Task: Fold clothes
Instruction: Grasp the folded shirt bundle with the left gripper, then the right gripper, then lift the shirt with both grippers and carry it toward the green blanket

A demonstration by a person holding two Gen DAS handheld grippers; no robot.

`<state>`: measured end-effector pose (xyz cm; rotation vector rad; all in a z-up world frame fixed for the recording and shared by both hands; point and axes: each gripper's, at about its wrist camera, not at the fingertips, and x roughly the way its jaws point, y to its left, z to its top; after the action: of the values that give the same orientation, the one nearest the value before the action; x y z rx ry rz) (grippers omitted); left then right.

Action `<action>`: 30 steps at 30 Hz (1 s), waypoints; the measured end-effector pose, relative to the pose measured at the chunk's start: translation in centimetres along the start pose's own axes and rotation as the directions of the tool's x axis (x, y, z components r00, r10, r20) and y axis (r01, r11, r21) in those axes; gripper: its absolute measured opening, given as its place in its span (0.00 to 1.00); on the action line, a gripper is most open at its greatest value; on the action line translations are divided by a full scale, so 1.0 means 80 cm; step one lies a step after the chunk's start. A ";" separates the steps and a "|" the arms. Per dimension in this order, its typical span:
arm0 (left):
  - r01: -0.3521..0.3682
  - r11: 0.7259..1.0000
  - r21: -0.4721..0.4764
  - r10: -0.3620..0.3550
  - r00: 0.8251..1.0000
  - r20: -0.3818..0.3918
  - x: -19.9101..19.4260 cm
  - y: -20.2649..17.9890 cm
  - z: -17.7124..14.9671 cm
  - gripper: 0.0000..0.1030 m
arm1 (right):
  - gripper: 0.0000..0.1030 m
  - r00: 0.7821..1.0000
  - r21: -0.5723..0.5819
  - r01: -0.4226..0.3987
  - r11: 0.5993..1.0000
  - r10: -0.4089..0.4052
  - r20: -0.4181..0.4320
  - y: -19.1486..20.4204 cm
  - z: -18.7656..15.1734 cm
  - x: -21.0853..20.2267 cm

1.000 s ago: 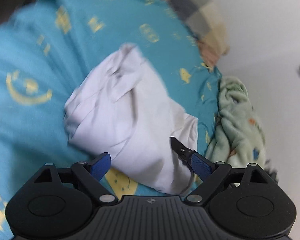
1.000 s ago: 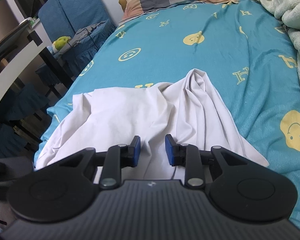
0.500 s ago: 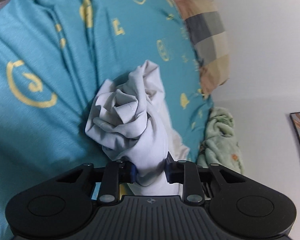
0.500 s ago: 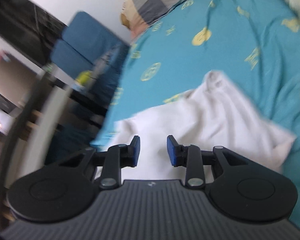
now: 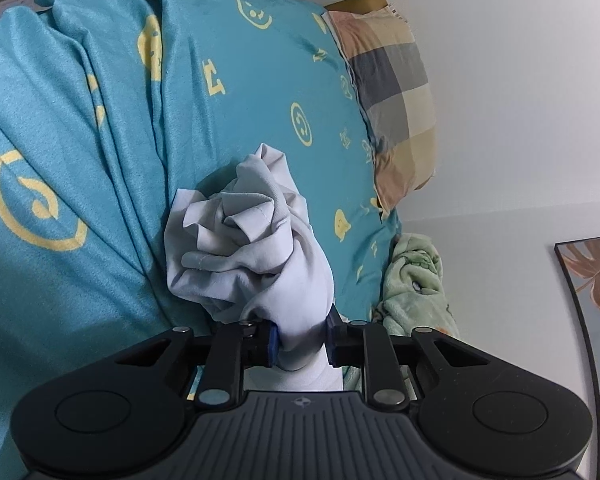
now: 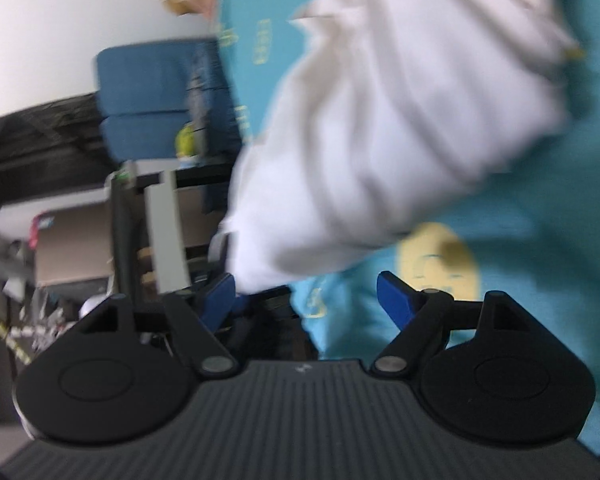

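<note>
A white garment [image 5: 256,252] hangs bunched and crumpled over the teal bedsheet [image 5: 80,128] with yellow smiley prints. My left gripper [image 5: 300,344] is shut on a fold of the garment and holds it up. In the blurred right wrist view the same white garment [image 6: 380,128] stretches across the upper middle. My right gripper [image 6: 306,298] is open and empty just below the garment's lower edge, its left blue fingertip [image 6: 220,296] close to the cloth.
A checked pillow [image 5: 388,92] lies at the bed's head by the white wall. A green fleece blanket [image 5: 412,284] is bunched at the bed's far side. Blue chairs [image 6: 152,96] and a cluttered table edge [image 6: 164,224] stand beside the bed.
My left gripper closed on the white garment and lifted it into a bunch. My right gripper opened wide, let go of the cloth and swung quickly to a tilted pose.
</note>
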<state>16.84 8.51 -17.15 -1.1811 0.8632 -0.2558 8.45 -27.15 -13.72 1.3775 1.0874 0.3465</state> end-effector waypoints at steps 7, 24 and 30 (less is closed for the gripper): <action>0.008 1.000 0.006 -0.008 1.000 0.014 0.004 -0.003 0.001 0.21 | 0.39 0.986 -0.027 -0.007 1.000 0.012 0.167 0.003 0.021 -0.020; 0.194 0.978 0.075 -0.190 0.980 -0.051 0.007 -0.212 -0.037 0.20 | 0.16 0.912 -0.303 -0.040 0.952 0.158 0.379 0.149 0.021 -0.184; 0.296 0.941 0.163 -0.253 0.938 -0.238 0.121 -0.383 -0.108 0.20 | 0.16 0.792 -0.335 0.031 0.942 0.181 0.583 0.200 0.073 -0.354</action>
<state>24.86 -15.42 4.53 -1.0993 0.8351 -0.6948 4.73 -48.49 11.26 1.1109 0.4080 0.1115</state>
